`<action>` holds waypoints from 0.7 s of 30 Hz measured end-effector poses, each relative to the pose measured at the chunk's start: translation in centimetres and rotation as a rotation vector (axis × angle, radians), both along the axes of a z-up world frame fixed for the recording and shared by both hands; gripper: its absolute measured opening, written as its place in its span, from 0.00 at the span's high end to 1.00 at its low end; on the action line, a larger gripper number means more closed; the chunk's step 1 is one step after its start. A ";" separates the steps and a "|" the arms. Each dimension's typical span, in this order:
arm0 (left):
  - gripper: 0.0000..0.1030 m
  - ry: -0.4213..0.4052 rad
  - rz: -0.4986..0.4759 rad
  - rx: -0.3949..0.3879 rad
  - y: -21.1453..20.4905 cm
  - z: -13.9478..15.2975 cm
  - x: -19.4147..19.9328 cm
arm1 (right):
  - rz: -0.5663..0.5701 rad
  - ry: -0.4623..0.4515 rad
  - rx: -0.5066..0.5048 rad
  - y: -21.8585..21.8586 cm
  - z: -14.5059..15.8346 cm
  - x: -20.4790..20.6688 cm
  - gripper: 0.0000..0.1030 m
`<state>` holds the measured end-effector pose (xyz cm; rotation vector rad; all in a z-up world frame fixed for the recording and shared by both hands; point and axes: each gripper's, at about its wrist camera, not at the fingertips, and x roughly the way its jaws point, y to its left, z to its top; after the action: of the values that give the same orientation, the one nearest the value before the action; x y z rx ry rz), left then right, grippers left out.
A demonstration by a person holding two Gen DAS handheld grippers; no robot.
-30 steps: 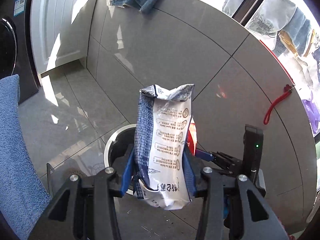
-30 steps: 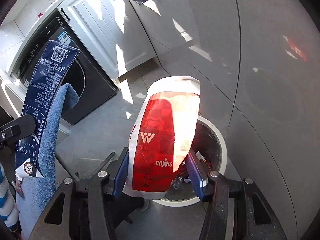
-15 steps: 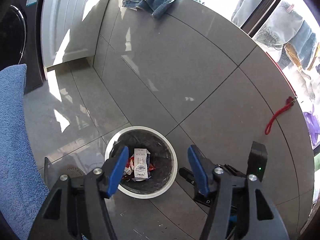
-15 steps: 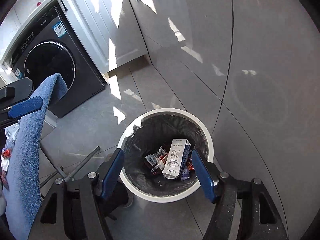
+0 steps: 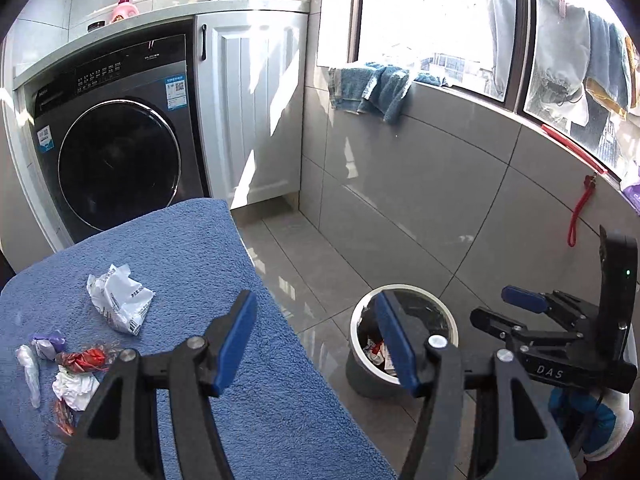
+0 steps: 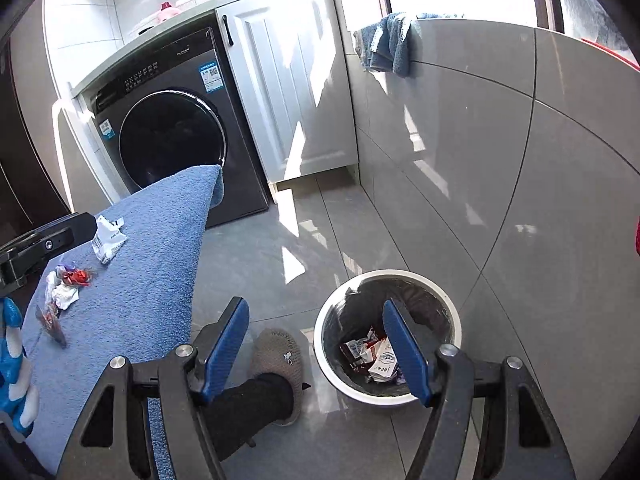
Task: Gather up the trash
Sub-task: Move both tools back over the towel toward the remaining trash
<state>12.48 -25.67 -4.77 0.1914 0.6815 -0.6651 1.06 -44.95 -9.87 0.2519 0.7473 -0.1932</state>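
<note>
A white-rimmed trash bin (image 5: 362, 318) (image 6: 324, 360) stands on the grey floor and holds several wrappers (image 6: 376, 354). My left gripper (image 5: 316, 340) is open and empty, above the edge of a blue towel-covered table (image 5: 248, 380). On the towel lie a crumpled white wrapper (image 5: 120, 298) (image 6: 107, 238), a red wrapper (image 5: 82, 359) and other small scraps (image 5: 74, 390). My right gripper (image 6: 318, 350) is open and empty above the floor beside the bin. It also shows in the left wrist view (image 5: 520, 304).
A dark washing machine (image 5: 116, 156) (image 6: 172, 136) and a white cabinet (image 5: 252, 112) stand at the back. A blue cloth (image 5: 372, 88) hangs over the tiled sill. A person's slippered foot (image 6: 276, 354) is next to the bin.
Both grippers let go of their packets over the bin and opened. The packets now lie in the bin. Both views have since lifted up and back toward the table.
</note>
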 end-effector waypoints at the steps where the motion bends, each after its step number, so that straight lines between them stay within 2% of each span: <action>1: 0.42 -0.015 0.018 0.008 1.1 0.3 -0.2 | 0.015 -0.011 -0.009 0.9 0.6 0.0 0.34; 8: 0.42 -0.054 0.149 0.022 8.4 1.4 -1.2 | 0.110 -0.075 -0.055 6.0 3.8 0.1 0.34; 13: 0.42 -0.043 0.226 -0.010 13.2 1.9 -1.3 | 0.170 -0.112 -0.078 8.8 5.7 0.2 0.34; 21: 0.41 -0.088 0.355 -0.027 20.2 2.2 -2.3 | 0.215 -0.144 -0.094 12.7 7.8 0.2 0.34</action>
<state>10.23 -5.44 -2.53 0.0711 0.6024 -0.3235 1.29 -32.23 -2.05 0.0935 0.6153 -0.0060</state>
